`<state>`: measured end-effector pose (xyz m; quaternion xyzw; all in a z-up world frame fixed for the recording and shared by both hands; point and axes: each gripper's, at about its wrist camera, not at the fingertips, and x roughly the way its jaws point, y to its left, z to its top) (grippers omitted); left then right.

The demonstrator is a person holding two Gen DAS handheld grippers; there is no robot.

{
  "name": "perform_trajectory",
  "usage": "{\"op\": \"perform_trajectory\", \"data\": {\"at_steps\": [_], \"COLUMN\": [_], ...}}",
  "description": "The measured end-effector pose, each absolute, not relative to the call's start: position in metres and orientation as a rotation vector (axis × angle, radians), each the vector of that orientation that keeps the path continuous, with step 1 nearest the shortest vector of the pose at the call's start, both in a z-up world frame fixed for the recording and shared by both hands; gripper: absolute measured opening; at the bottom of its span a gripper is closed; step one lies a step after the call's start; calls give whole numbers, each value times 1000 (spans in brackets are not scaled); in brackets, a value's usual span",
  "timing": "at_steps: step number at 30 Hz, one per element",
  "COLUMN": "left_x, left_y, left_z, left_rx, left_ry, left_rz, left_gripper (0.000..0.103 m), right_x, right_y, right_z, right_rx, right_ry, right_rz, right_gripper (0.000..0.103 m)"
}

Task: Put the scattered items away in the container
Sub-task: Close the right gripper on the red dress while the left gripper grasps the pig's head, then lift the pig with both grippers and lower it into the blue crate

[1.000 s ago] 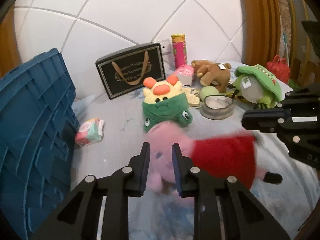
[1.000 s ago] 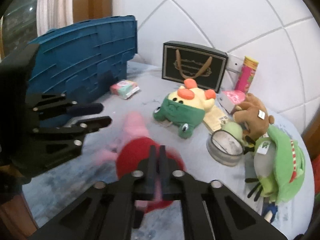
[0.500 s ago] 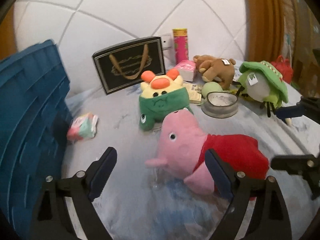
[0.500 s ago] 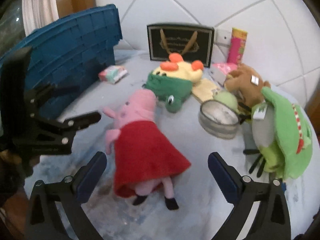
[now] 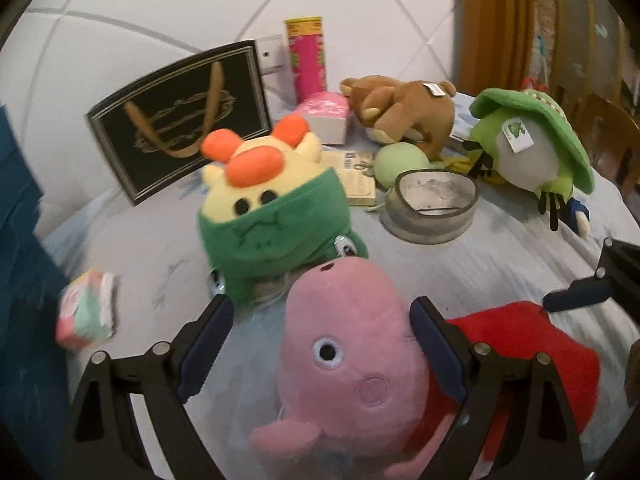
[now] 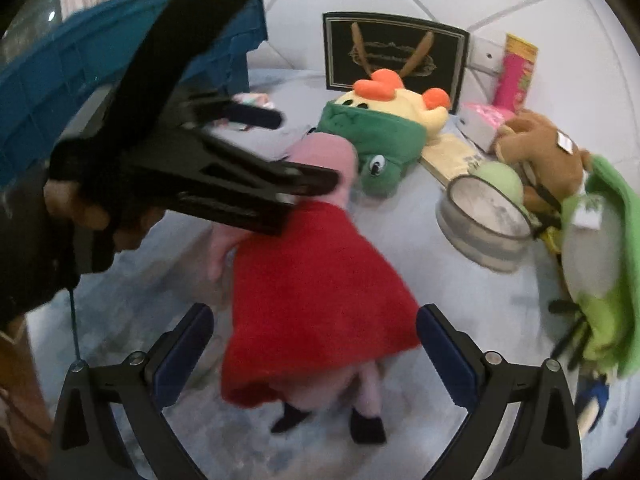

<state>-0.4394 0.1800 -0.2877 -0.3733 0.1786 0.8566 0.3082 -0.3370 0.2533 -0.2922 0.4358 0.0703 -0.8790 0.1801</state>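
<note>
Both my grippers have dropped closer to the pink pig plush (image 5: 352, 344) since a second ago, and their jaws have just swung wide. My left gripper (image 5: 320, 324) straddles its head, the right pad close by it, gripping nothing. My right gripper (image 6: 314, 334) spans its red dress (image 6: 312, 300), pads clear. It lies on the pale cloth (image 5: 500, 256), the blue crate (image 6: 132, 60) to its left.

A pale blue cloth (image 5: 500, 248) covers the table before a white quilted wall (image 5: 160, 12); wooden panelling (image 5: 500, 20) stands far right.
</note>
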Motion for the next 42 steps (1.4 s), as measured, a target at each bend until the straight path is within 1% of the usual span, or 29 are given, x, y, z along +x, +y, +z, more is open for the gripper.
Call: {"op": "perform_trajectory", "data": {"at_steps": [2, 3, 4, 5, 7, 8, 9, 12, 18, 20, 24, 28, 34, 38, 42], "left_x": [-443, -444, -444, -443, -441, -439, -436, -427, -398, -387, -359, -328, -282, -250, -227], "left_y": [187, 190, 190, 191, 191, 191, 191, 186, 178, 175, 170, 160, 135, 107, 69], "left_z": [-294, -297, -299, -300, -301, -300, -297, -290, -248, -226, -172, -107, -25, 19, 48], "left_rx": [-994, -1009, -1012, -1014, -1017, -1016, -1011, -1002, -903, -855, -730, -590, -411, -300, -237], "left_ry": [483, 478, 463, 447, 428, 426, 432, 441, 459, 463, 487, 496, 507, 510, 493], "left_rz": [2237, 2216, 2200, 2185, 2175, 2179, 2184, 2195, 2245, 2269, 2337, 2439, 2604, 2726, 2834], "left_gripper": [91, 83, 73, 66, 61, 58, 55, 51, 50, 50, 50, 50, 51, 51, 51], "right_x": [-341, -344, -345, -346, -346, -344, -343, -334, -307, -295, -271, -245, -211, -190, -177], "right_y": [245, 242, 241, 241, 248, 248, 248, 238, 232, 229, 225, 223, 210, 193, 167], "right_z": [-299, -303, -307, -310, -311, -310, -309, -307, -282, -264, -226, -172, -100, -57, -27], "right_rx": [1239, 1250, 1261, 1272, 1280, 1281, 1281, 1273, 1171, 1103, 965, 785, 518, 349, 227], "right_ry": [239, 270, 291, 312, 252, 253, 257, 334, 381, 420, 475, 503, 555, 601, 642], "right_rz": [-2488, -2501, -2521, -2543, -2558, -2568, -2577, -2603, -2639, -2669, -2720, -2763, -2770, -2726, -2655], "right_gripper": [101, 98, 95, 82, 76, 71, 69, 65, 65, 65, 65, 65, 65, 65, 66]}}
